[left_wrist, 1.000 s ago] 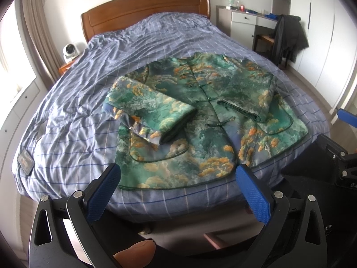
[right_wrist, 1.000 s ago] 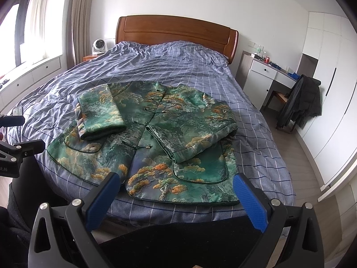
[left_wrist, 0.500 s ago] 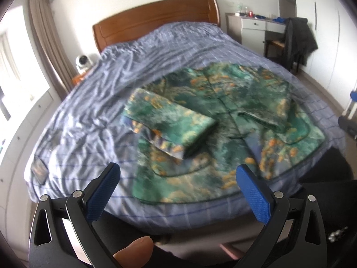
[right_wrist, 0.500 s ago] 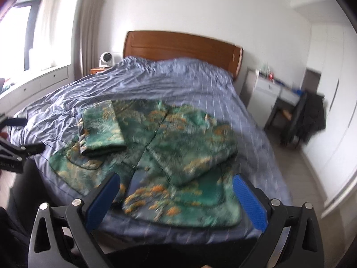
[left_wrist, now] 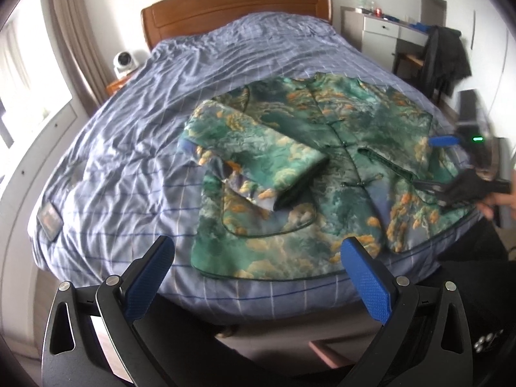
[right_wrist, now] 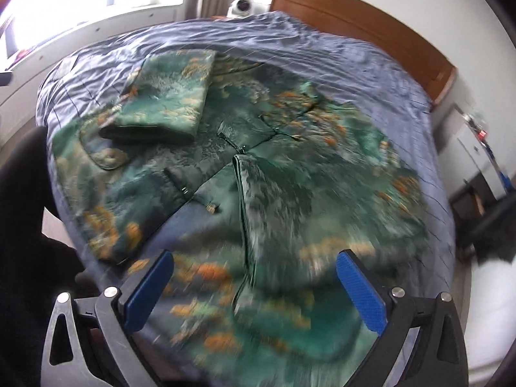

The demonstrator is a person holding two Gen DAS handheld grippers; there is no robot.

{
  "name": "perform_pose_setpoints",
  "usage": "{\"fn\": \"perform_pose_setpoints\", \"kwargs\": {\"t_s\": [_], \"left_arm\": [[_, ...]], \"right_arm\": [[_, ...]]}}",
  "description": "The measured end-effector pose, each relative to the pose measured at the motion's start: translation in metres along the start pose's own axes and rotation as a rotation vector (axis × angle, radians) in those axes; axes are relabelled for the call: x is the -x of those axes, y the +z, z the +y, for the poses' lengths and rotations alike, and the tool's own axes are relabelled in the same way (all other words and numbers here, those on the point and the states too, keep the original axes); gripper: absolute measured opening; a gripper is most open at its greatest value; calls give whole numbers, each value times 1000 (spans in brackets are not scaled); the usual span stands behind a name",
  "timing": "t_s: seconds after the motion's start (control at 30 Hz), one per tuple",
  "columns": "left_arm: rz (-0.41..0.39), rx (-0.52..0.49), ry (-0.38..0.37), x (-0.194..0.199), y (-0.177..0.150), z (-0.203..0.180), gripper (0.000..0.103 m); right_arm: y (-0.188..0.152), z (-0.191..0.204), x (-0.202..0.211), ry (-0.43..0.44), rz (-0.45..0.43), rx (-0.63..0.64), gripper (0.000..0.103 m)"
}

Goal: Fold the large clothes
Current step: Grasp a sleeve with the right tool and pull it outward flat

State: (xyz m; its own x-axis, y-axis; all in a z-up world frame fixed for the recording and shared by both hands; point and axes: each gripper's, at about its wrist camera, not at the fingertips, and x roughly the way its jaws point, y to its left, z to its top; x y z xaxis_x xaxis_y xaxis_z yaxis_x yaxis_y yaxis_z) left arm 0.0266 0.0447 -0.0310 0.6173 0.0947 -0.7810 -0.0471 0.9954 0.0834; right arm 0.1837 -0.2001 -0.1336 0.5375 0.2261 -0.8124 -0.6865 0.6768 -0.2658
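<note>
A green and orange patterned jacket [left_wrist: 322, 174] lies flat on the bed, buttoned front up, with both sleeves folded in over the body. The left sleeve [left_wrist: 254, 158] lies across its left side. My left gripper [left_wrist: 258, 274] is open and empty, held off the bed's near edge in front of the jacket's hem. My right gripper [right_wrist: 254, 287] is open and empty, low over the jacket's [right_wrist: 274, 193] right lower part; it also shows in the left wrist view [left_wrist: 464, 174] above the jacket's right side.
The bed has a blue checked cover [left_wrist: 135, 148] and a wooden headboard [left_wrist: 235, 6]. A white desk [left_wrist: 383, 32] and a chair with a dark coat [left_wrist: 445, 58] stand at the right. A small white fan [left_wrist: 124, 61] sits on the nightstand.
My right gripper has moved forward and down over the jacket's right side, its view now blurred. My left gripper has shifted left and slightly closer. The jacket has not moved.
</note>
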Motion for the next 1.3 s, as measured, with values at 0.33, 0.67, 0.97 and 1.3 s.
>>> {"fn": "perform_pose_setpoints", "kwargs": {"t_s": [0.33, 0.67, 0.97, 1.3], "left_arm": [[40, 4, -21, -8, 4, 2, 103], [12, -87, -21, -19, 23, -22, 103], [-21, -56, -52, -18, 32, -17, 103], [-185, 96, -172, -7, 38, 16, 103]], "right_arm": [[-13, -65, -42, 115, 45, -230, 14], [-39, -168, 96, -157, -234, -472, 12], [-132, -296, 115, -395, -222, -839, 12], [-222, -368, 78, -488, -98, -1162, 16]]}}
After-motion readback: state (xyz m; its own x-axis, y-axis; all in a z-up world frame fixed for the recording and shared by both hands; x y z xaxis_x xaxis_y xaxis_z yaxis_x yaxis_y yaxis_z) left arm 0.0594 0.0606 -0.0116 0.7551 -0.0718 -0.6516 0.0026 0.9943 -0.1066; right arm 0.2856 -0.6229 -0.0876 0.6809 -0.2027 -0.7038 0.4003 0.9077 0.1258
